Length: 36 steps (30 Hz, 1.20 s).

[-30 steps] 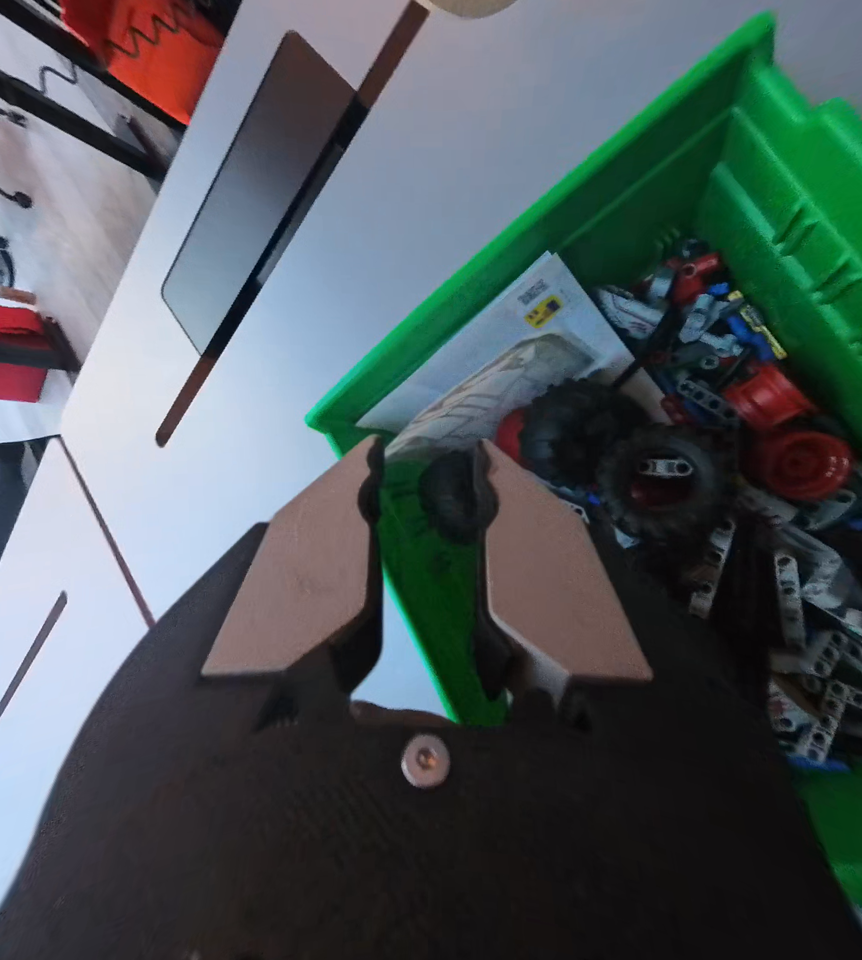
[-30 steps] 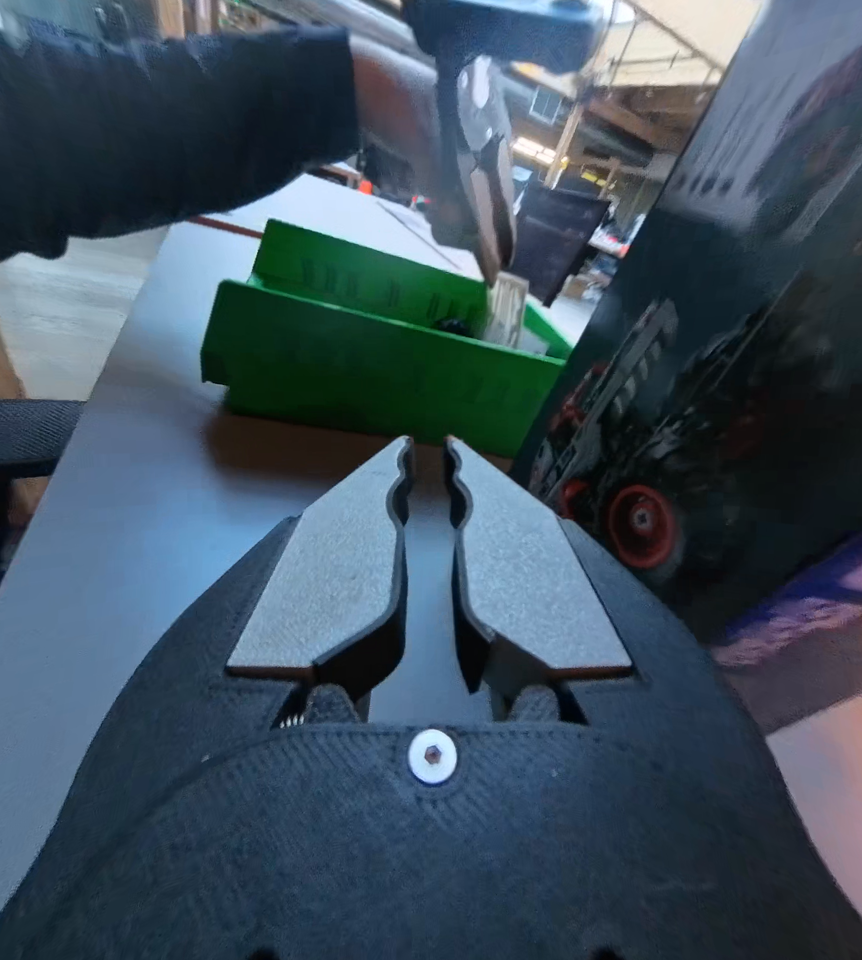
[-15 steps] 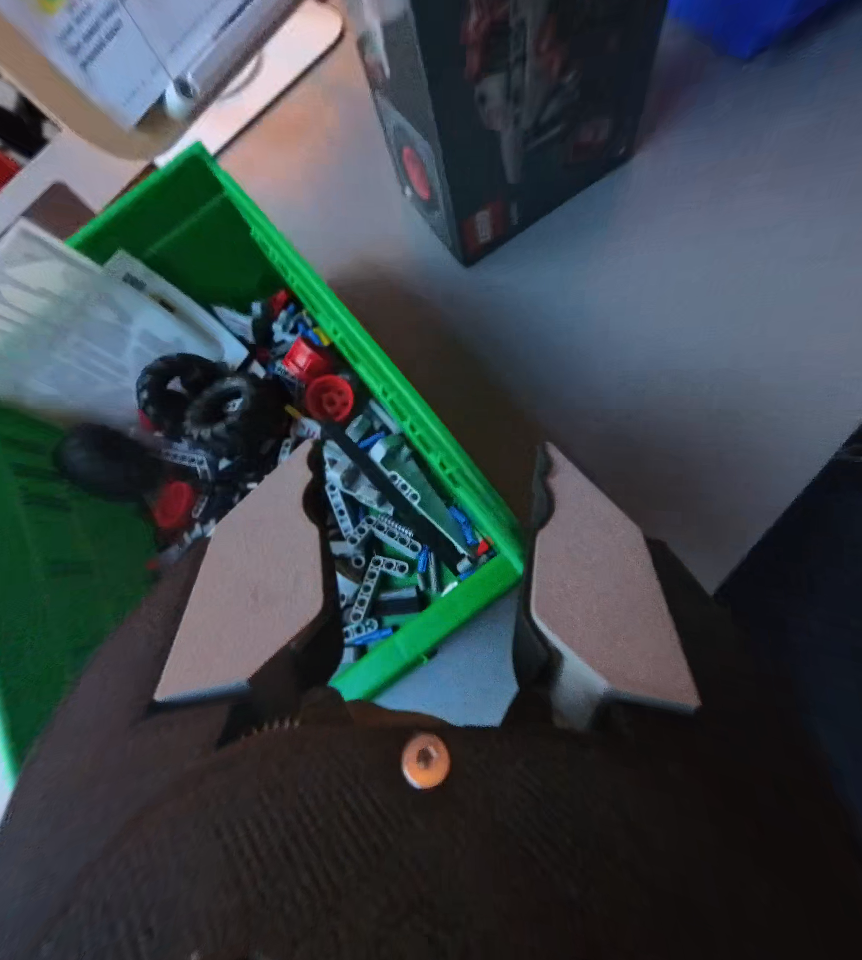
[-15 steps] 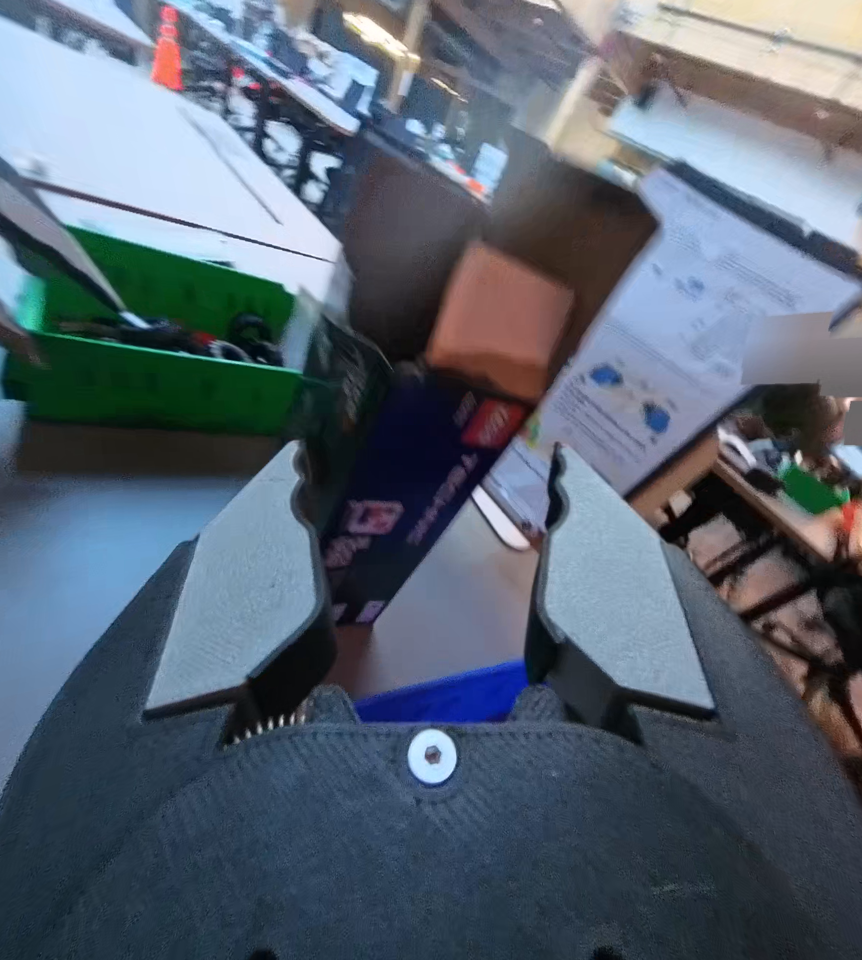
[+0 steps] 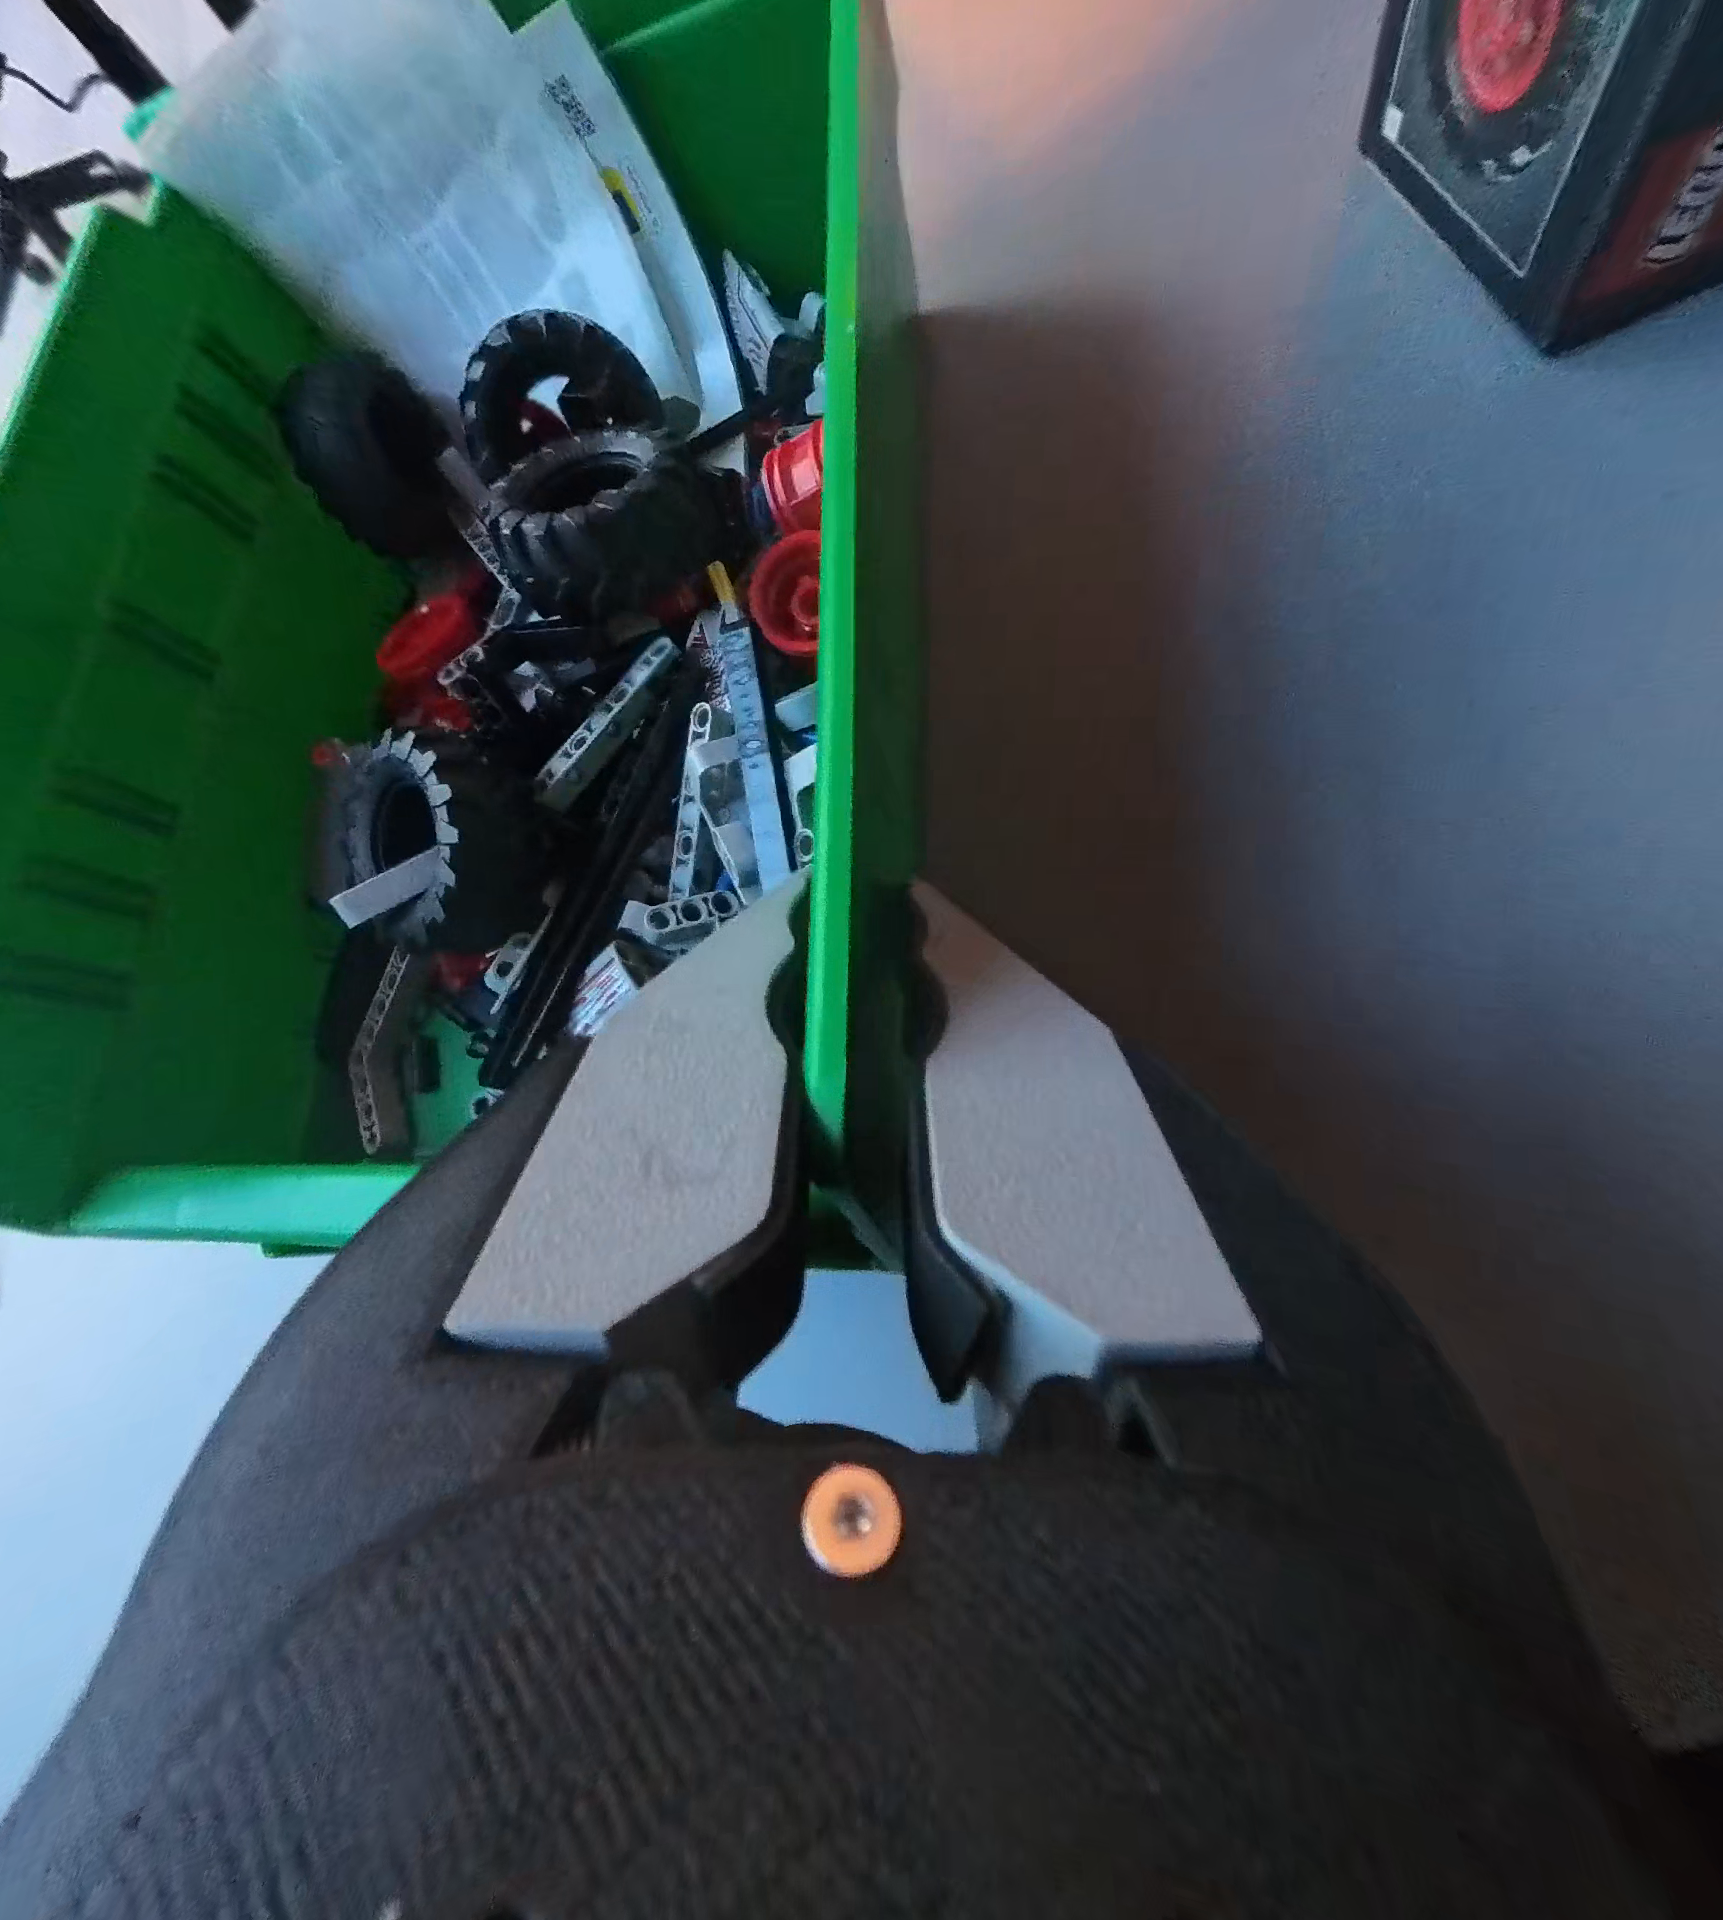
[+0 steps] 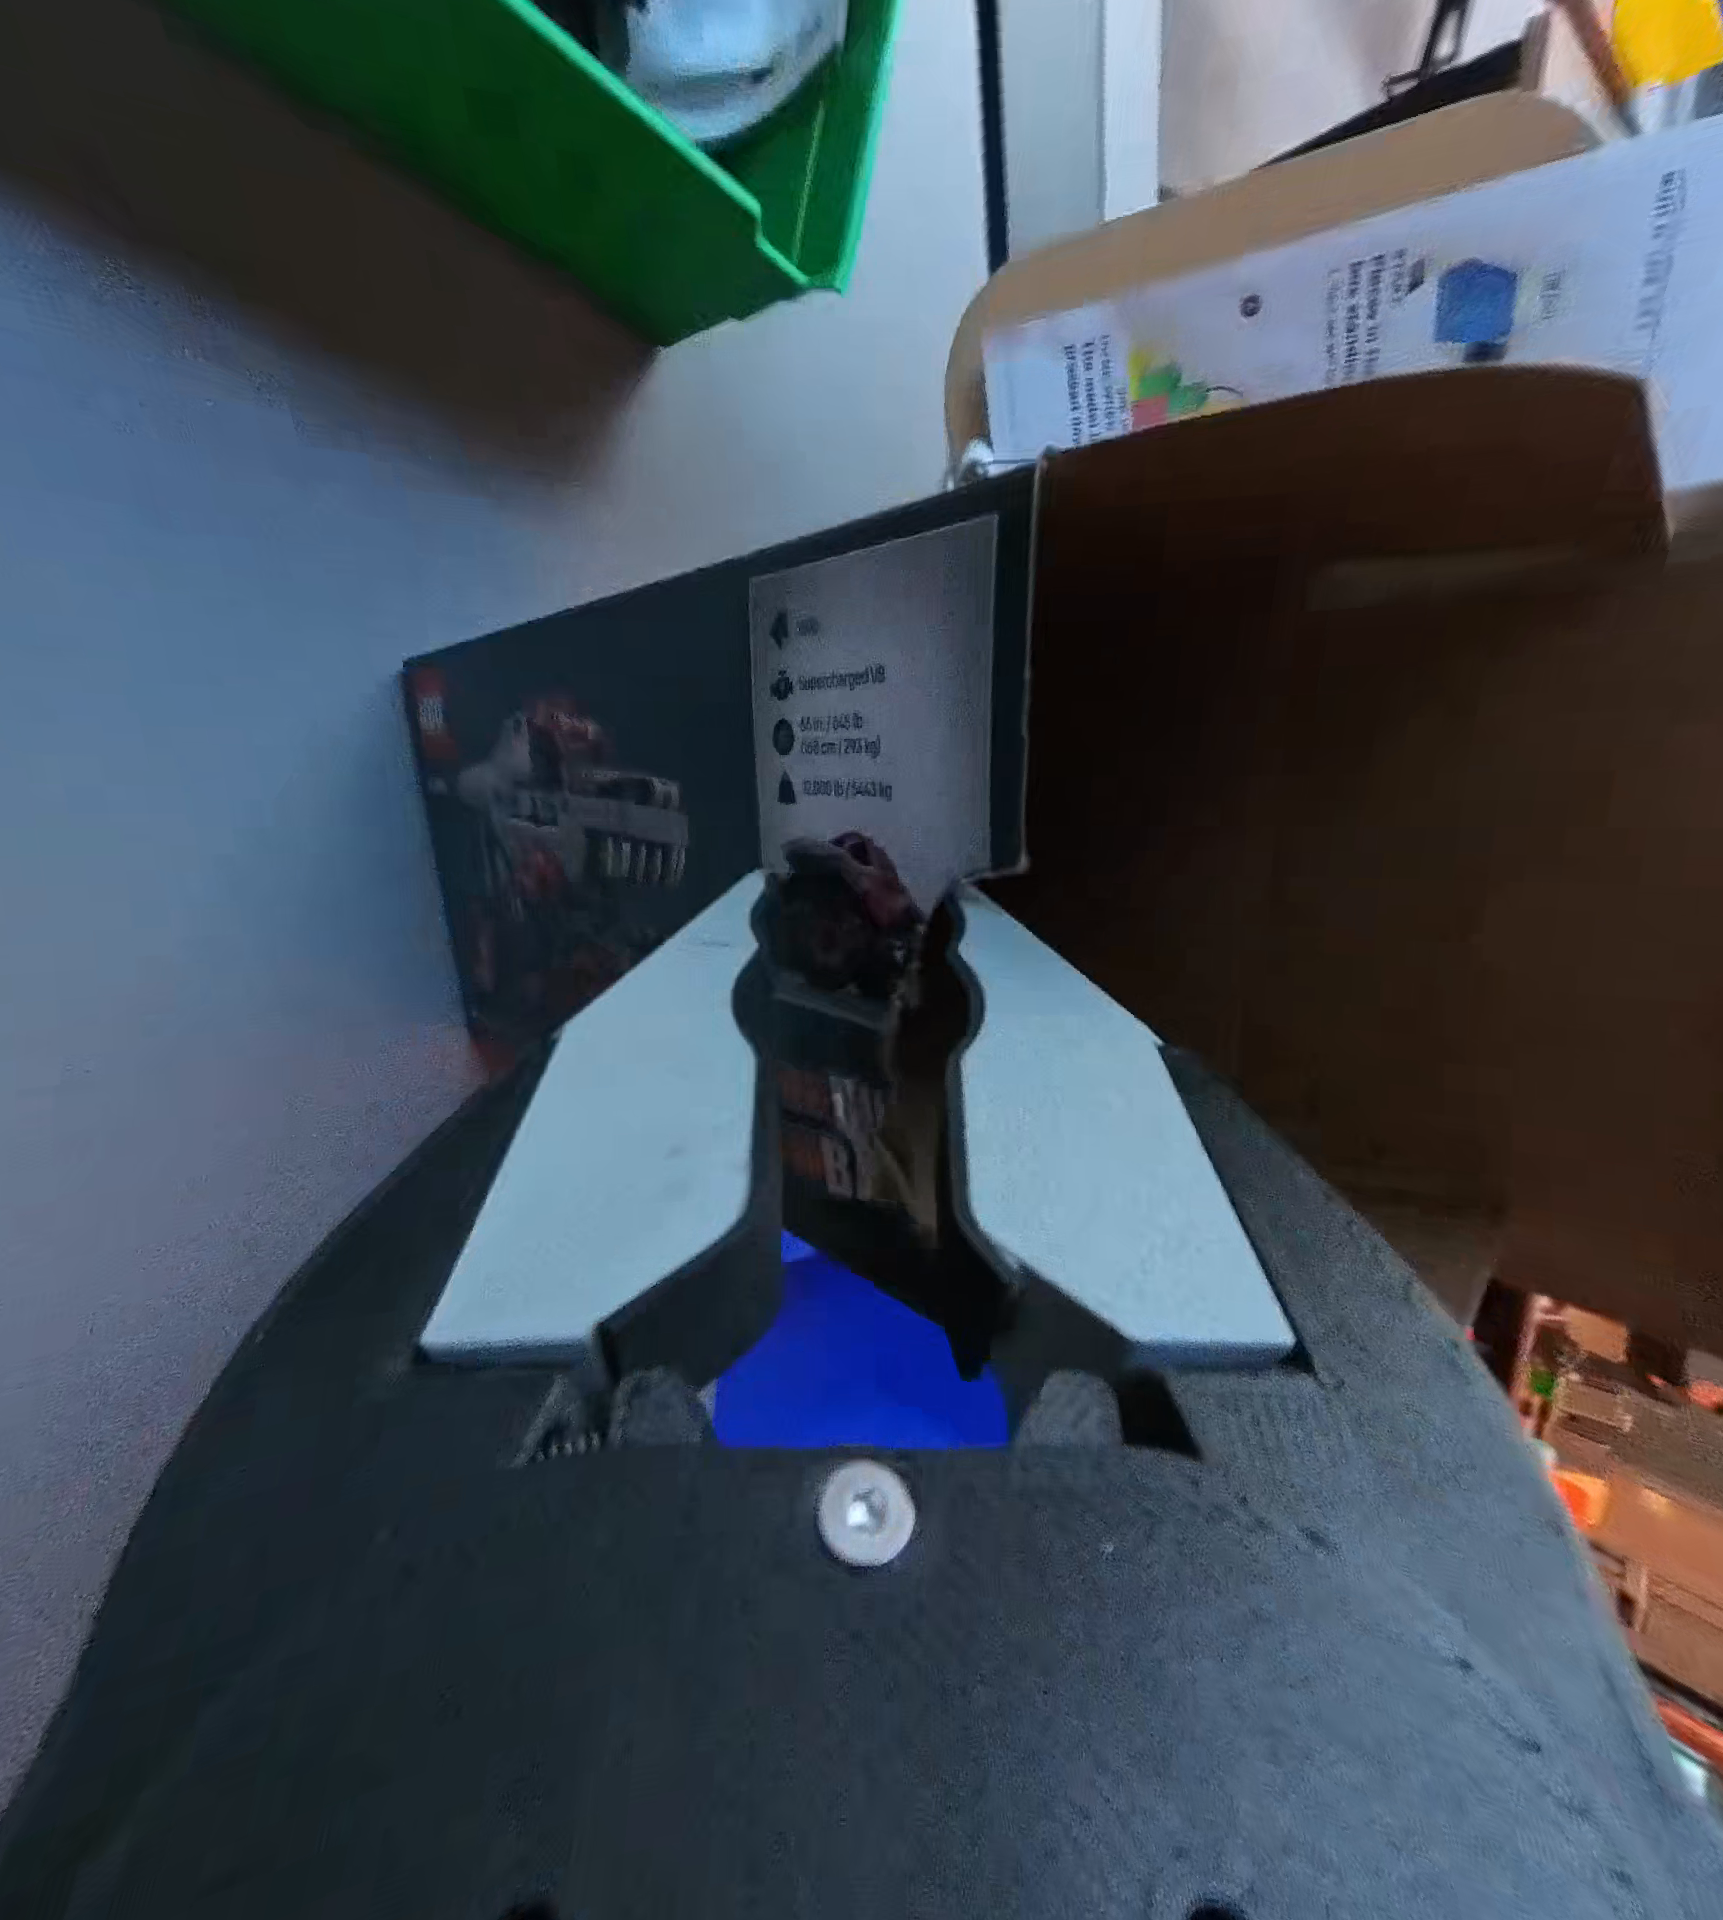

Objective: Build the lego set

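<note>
A green bin holds loose lego pieces: black tyres, red hubs, grey beams and a white instruction booklet. My left gripper is shut on the bin's right wall, one finger inside and one outside. The black lego box stands on the table with its brown cardboard flap open. My right gripper is shut on the box's near edge. The box also shows in the left wrist view.
The grey table lies bare to the right of the bin. A corner of the green bin shows at the top left of the right wrist view. A clipboard with printed paper lies behind the box. Something blue sits under my right gripper. About 30 cm separates my left fingertips from my right.
Both grippers were open half a second ago. The left has closed on the bin's right wall. The right has moved to the lego box and closed on its edge.
</note>
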Each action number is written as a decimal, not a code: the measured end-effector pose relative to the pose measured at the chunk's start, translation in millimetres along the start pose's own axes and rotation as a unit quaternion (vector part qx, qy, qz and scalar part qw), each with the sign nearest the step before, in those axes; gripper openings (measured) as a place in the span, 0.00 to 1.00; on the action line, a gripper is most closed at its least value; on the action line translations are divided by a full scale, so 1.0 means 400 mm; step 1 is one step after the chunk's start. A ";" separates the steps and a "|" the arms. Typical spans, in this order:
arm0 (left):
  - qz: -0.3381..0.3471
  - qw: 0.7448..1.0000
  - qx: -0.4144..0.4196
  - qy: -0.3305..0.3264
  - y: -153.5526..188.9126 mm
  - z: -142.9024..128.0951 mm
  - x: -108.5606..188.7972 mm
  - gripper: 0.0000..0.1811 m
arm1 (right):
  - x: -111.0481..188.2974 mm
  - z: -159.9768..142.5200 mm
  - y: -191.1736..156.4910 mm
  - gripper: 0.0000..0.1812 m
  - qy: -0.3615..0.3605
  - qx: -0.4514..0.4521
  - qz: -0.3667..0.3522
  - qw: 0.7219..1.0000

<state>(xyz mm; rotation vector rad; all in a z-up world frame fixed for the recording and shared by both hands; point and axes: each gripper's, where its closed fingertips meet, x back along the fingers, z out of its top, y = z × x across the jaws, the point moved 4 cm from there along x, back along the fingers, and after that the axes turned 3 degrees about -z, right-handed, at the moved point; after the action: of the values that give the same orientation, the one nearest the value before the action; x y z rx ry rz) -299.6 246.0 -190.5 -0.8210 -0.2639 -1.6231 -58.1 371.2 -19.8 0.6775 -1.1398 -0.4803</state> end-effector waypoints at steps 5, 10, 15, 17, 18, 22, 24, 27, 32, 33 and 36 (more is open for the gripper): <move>0.030 0.999 0.012 0.002 -0.052 0.012 -0.035 0.07 | 0.007 0.017 -0.018 0.03 0.079 -0.033 0.044 0.995; 0.068 0.997 0.016 0.035 -0.084 0.026 -0.058 0.12 | 0.014 -0.007 0.041 0.01 0.172 -0.116 0.016 0.978; 0.070 0.995 0.029 0.066 -0.085 0.036 -0.057 0.12 | 0.025 -0.019 0.090 0.00 0.227 -0.167 -0.030 0.959; 0.065 0.994 0.036 0.078 -0.086 0.039 -0.056 0.12 | 0.031 -0.014 0.097 0.00 0.269 -0.202 -0.029 0.941; 0.061 0.994 0.041 0.083 -0.086 0.041 -0.055 0.11 | 0.032 -0.012 0.099 0.00 0.291 -0.224 -0.026 0.930; 0.048 0.994 0.042 0.088 -0.084 0.045 -0.054 0.08 | 0.008 -0.013 0.092 0.00 0.356 -0.315 0.002 0.880; 0.050 0.994 0.040 0.088 -0.081 0.046 -0.054 0.07 | -0.011 -0.010 0.079 0.00 0.371 -0.345 0.014 0.862; 0.052 0.994 0.039 0.090 -0.081 0.046 -0.054 0.07 | -0.037 0.007 0.054 0.00 0.377 -0.359 0.023 0.854; 0.051 0.994 0.039 0.090 -0.081 0.046 -0.054 0.07 | -0.070 0.027 0.025 0.01 0.371 -0.359 0.022 0.856; 0.051 0.994 0.039 0.090 -0.081 0.046 -0.054 0.07 | -0.074 0.028 0.022 0.00 0.371 -0.360 0.021 0.855; 0.052 0.994 0.039 0.091 -0.081 0.046 -0.054 0.07 | -0.087 0.029 0.016 0.00 0.372 -0.366 0.025 0.853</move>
<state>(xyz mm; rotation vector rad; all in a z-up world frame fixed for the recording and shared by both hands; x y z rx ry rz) -322.8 281.3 -182.2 -0.6140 -0.1522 -1.5687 -81.2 395.9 -35.4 0.1128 -0.1834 -0.4972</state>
